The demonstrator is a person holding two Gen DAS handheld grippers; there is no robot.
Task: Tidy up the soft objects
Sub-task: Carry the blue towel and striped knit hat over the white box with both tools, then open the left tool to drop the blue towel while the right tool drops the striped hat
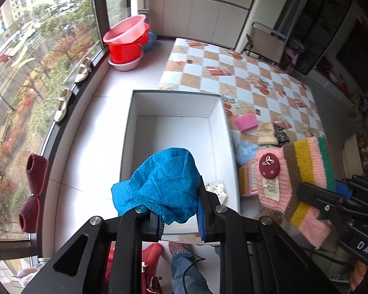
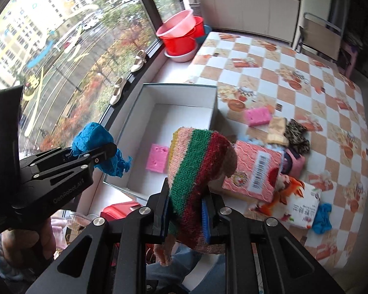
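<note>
My left gripper (image 1: pixel 180 216) is shut on a crumpled blue cloth (image 1: pixel 164 186) held over the near end of an open white box (image 1: pixel 174 115); the same blue cloth (image 2: pixel 95 147) and left gripper (image 2: pixel 103 155) appear at the left of the right wrist view. My right gripper (image 2: pixel 186 223) is shut on a striped knitted hat (image 2: pixel 198 171), pink, green, dark red and yellow. That hat (image 1: pixel 299 171) hangs beside the box's right wall in the left wrist view, held by the right gripper (image 1: pixel 309 196). A pink sponge (image 2: pixel 157 158) lies inside the box.
On the checkered tablecloth (image 2: pixel 294 73) right of the box lie a pink sponge (image 2: pixel 257 116), small cloths (image 2: pixel 287 132), a pink packet (image 2: pixel 255 171), a printed pack (image 2: pixel 301 205) and a blue cloth (image 2: pixel 322 218). Red basins (image 1: pixel 127 41) and shoes (image 1: pixel 62 105) line the window ledge.
</note>
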